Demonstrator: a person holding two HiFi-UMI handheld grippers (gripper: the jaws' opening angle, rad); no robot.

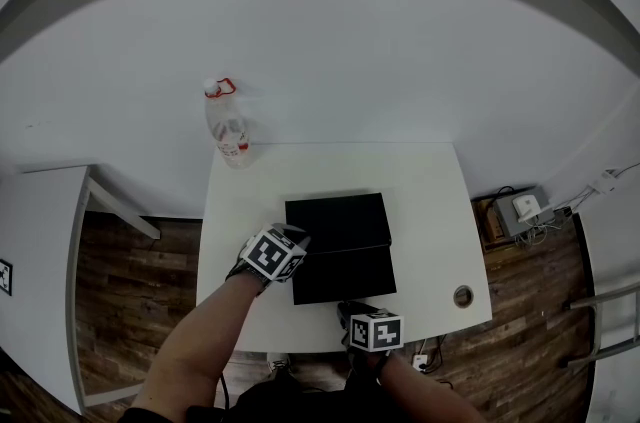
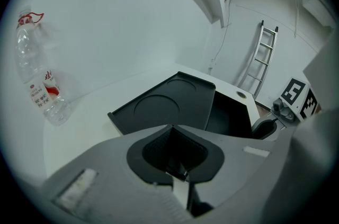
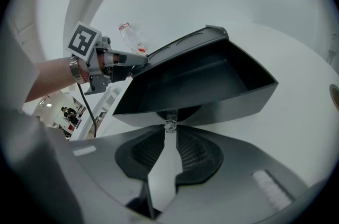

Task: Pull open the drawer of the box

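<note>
A flat black box (image 1: 335, 219) lies in the middle of the white table (image 1: 430, 201). Its drawer (image 1: 345, 275) is slid out toward me and stands empty (image 3: 212, 77). My right gripper (image 3: 169, 128) is at the drawer's front wall, shut on the small clear knob (image 3: 169, 123) there. It shows below the drawer in the head view (image 1: 353, 310). My left gripper (image 1: 297, 241) rests at the box's near left corner with its tips against the lid's edge (image 3: 139, 59). In its own view the left gripper (image 2: 172, 126) has its jaws together with nothing between them, and the lid (image 2: 169, 101) lies just beyond.
A clear plastic bottle (image 1: 228, 126) with a red cap ring stands at the table's far left corner. A cable hole (image 1: 462, 296) is at the near right. A second white table (image 1: 50, 211) stands to the left, a ladder (image 2: 260, 59) to the right, and a power strip (image 1: 525, 208) lies on the wooden floor.
</note>
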